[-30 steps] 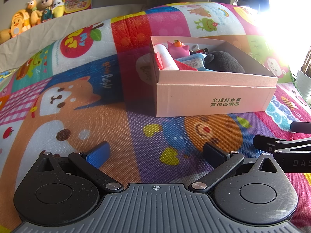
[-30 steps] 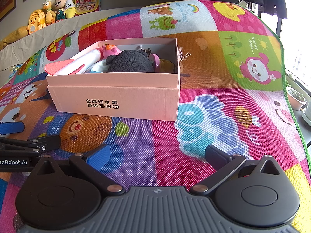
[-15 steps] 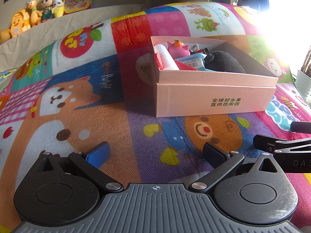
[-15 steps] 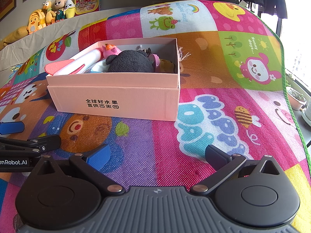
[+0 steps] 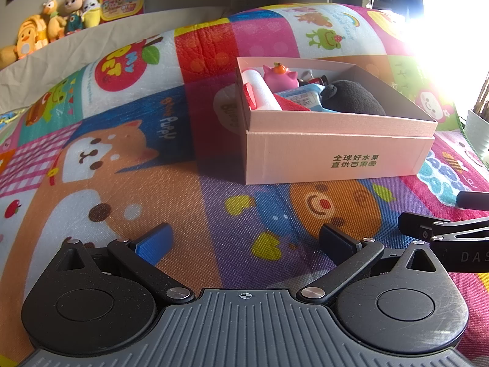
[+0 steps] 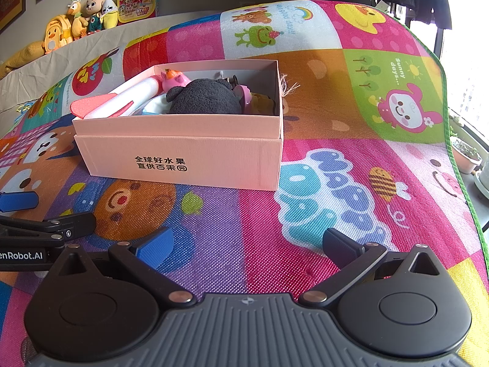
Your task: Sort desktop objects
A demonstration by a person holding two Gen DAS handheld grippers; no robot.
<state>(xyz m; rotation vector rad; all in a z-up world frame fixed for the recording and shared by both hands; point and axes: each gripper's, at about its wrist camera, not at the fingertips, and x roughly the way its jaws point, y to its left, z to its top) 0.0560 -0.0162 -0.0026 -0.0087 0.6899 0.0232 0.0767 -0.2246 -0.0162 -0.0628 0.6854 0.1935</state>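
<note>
A pink cardboard box [image 5: 336,156] [image 6: 189,159] stands on the colourful play mat. It holds a black plush toy [image 5: 354,101] [image 6: 204,98], a pink pig figure [image 5: 279,76] [image 6: 175,81], a white foam roll with red ends [image 5: 262,94] [image 6: 128,98], a blue packet [image 5: 302,98] and small items at the far end. My left gripper [image 5: 244,241] is open and empty, low over the mat in front of the box. My right gripper [image 6: 247,244] is open and empty, beside it to the right.
The play mat [image 6: 351,116] covers the surface and ends at a green edge [image 6: 458,168] on the right. Plush toys [image 6: 79,21] line a ledge at the back left. Potted plants [image 6: 467,156] sit past the right edge. Strong window glare fills the upper right of the left wrist view.
</note>
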